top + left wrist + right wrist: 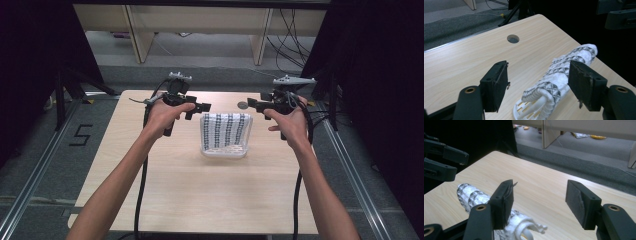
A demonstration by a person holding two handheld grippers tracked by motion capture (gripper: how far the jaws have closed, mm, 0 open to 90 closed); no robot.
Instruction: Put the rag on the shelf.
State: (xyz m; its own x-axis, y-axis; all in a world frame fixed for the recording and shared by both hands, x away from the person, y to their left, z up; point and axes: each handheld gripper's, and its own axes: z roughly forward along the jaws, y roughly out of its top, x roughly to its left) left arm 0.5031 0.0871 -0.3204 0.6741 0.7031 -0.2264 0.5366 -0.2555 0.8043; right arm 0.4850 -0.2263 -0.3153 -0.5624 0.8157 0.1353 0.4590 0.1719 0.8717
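Grey carpet floor (210, 55), pale wooden furniture legs (137, 35) (dim surroundings)

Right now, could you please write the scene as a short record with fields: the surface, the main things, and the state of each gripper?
surface: light wooden table with a round hole
main thing: white slotted plastic basket, near the middle
cover: white cloth with black patterned stripes, draped over the basket
left gripper: open, beside the cloth, nothing between the jaws
right gripper: open, beside the cloth, nothing held
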